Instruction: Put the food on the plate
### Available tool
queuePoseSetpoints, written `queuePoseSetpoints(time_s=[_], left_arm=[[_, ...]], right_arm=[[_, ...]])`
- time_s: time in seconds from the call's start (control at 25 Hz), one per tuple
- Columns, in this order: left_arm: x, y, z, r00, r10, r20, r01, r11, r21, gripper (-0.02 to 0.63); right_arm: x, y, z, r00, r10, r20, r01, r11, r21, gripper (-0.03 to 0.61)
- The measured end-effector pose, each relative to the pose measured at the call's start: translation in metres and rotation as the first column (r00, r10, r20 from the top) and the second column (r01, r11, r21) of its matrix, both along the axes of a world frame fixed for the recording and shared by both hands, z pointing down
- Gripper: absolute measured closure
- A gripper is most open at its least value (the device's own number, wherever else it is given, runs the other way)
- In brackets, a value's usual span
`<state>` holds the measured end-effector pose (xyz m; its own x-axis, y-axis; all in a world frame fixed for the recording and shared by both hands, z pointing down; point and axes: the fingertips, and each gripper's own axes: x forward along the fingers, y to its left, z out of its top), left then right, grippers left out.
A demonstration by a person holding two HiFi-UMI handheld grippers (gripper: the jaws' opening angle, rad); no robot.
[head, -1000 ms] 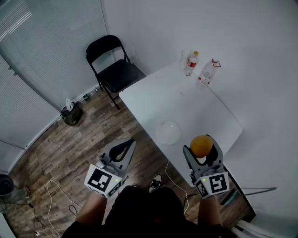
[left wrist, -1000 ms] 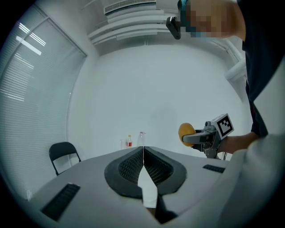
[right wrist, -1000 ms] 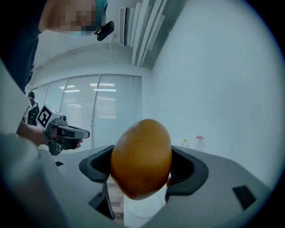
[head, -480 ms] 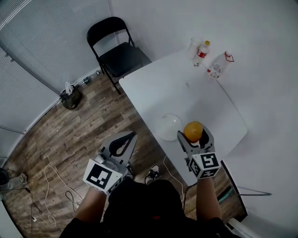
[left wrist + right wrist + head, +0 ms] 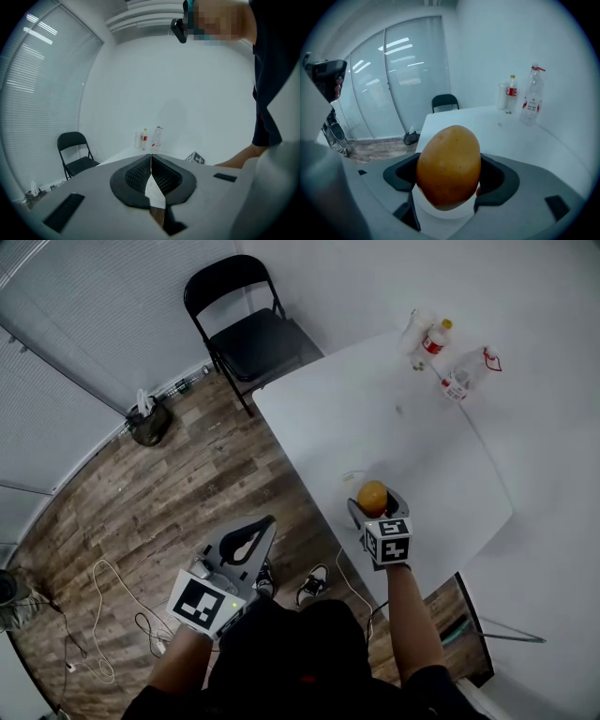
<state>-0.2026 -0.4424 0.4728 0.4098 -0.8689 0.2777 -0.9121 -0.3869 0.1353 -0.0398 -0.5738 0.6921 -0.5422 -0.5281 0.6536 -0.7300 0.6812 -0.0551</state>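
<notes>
the task is judged to be well along but not finished. a rounded, orange-yellow piece of food (image 5: 448, 166), which may be a potato though its kind cannot be settled, is clamped between the two dark pads of the right tongs (image 5: 373, 506). in the right gripper view it is seen gripped on both flanks, with its upper end standing proud of the pads. directly beneath it a pale round plate (image 5: 443, 212) is seen through the gap in the tongs, so the food is held above the plate and not laid on it; whether its underside touches the plate cannot be told. in the head view the plate is almost wholly covered by the gripper, near the front edge of the white counter (image 5: 375, 418).

the left tongs (image 5: 151, 174) are closed, their pads meeting along a thin line with nothing held between them, and they are kept out over the wooden floor (image 5: 169, 493), well apart from the counter and taking no part in the work.

what is left, by this reading, is for the food to be lowered to the plate, released, and the right tongs drawn clear. no other food is to be seen on the counter; only two bottles (image 5: 466, 376) and what seems a clear cup are found at its far end, and a black chair (image 5: 248, 329) stands beyond it.
</notes>
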Motion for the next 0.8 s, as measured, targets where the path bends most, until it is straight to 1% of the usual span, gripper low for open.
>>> queuePoseSetpoints(time_s=[0.16,0.32,0.44,0.56,0.8], left_arm=[[-0.007,0.0,0.009,1.0,-0.006,-0.004,0.006,1.0,-0.014,0.591],[-0.011,0.0,0.012,1.0,-0.016,-0.006,0.016,1.0,-0.018,0.591],[-0.015,0.0,0.014,1.0,-0.024,-0.009,0.024,0.999,-0.023,0.591],[-0.018,0.001,0.016,0.999,-0.034,-0.008,0.034,0.999,-0.031,0.591],[-0.027,0.006,0.021,0.999,-0.049,-0.012,0.049,0.998,-0.043,0.591]], right_arm=[[-0.005,-0.002,0.035,0.995,-0.03,-0.091,0.022,0.996,-0.086,0.199],[-0.008,-0.003,0.052,0.991,-0.042,-0.126,0.027,0.992,-0.122,0.199],[-0.011,-0.003,0.06,0.989,-0.045,-0.138,0.027,0.991,-0.131,0.199],[-0.01,-0.004,0.068,0.984,-0.055,-0.171,0.033,0.991,-0.13,0.199],[-0.013,-0.005,0.074,0.979,-0.041,-0.199,0.011,0.989,-0.15,0.199]])
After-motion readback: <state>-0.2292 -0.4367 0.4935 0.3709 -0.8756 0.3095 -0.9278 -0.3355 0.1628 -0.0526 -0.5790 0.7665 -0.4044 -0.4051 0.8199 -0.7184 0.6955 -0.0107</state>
